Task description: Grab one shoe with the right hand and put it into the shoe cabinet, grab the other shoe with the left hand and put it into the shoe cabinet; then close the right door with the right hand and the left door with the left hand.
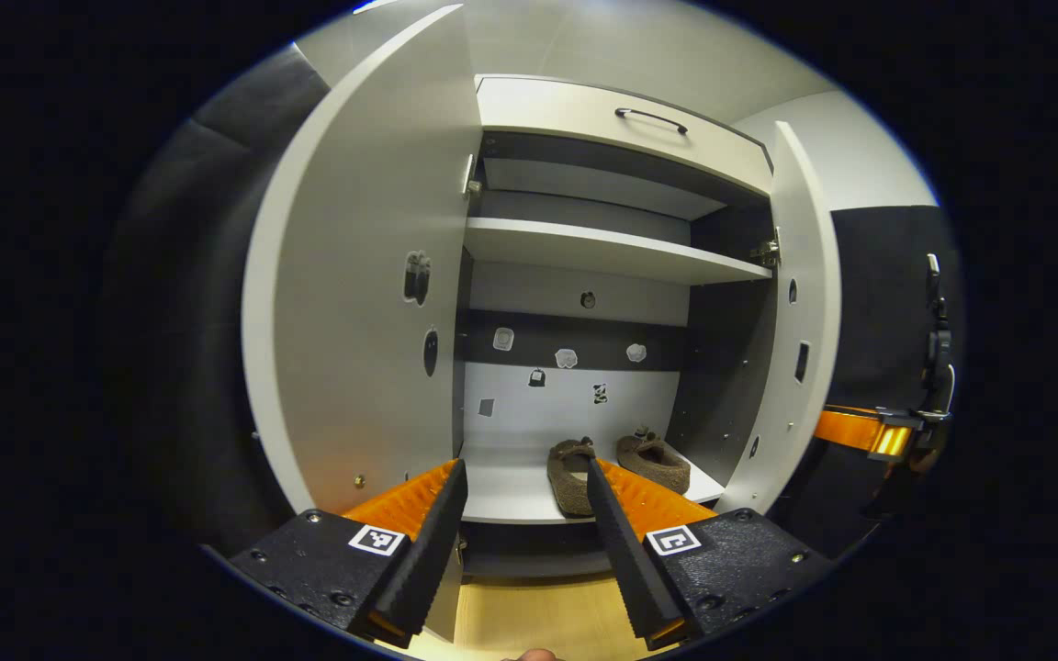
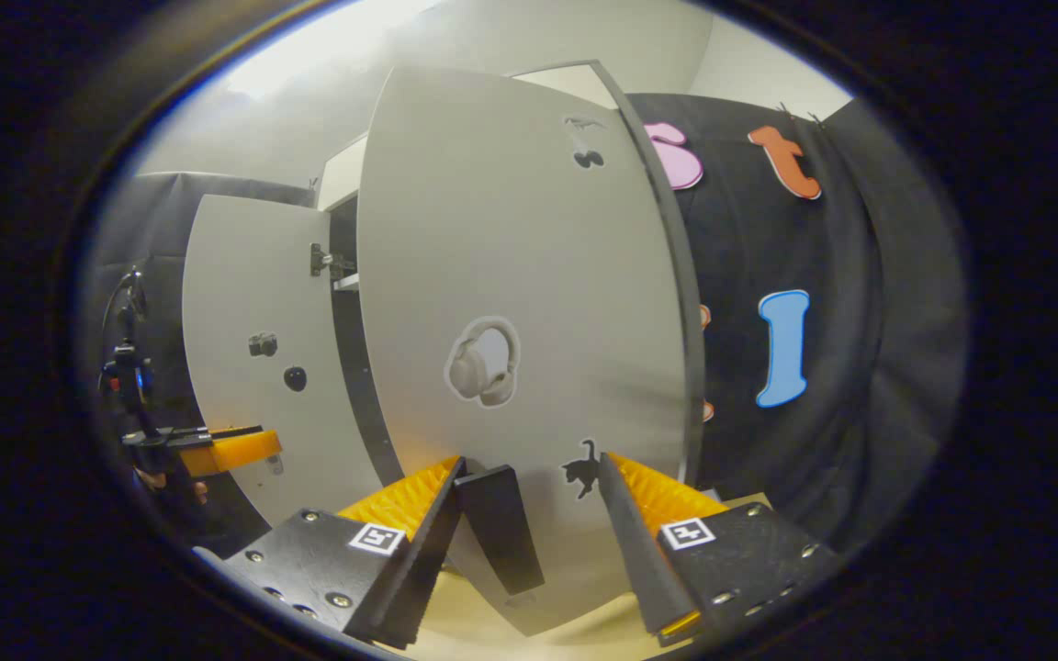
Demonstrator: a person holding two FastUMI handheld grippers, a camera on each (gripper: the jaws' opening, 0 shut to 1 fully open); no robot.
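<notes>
Left gripper view: left tool (image 1: 527, 477) gapes empty before the cabinet (image 1: 602, 248); both shoes (image 1: 571, 473) lie inside on its bottom shelf. Right tool (image 2: 529, 477) spread wide near the right door (image 2: 529, 275).

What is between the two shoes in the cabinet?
Nothing. In the left gripper view the two shoes lie side by side on the bottom shelf, with just bare shelf between them.

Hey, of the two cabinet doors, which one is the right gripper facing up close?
The right door, the one with the headphone sticker and the cat sticker. Its outer face looms just ahead of the right gripper; the left door stands open farther back.
</notes>
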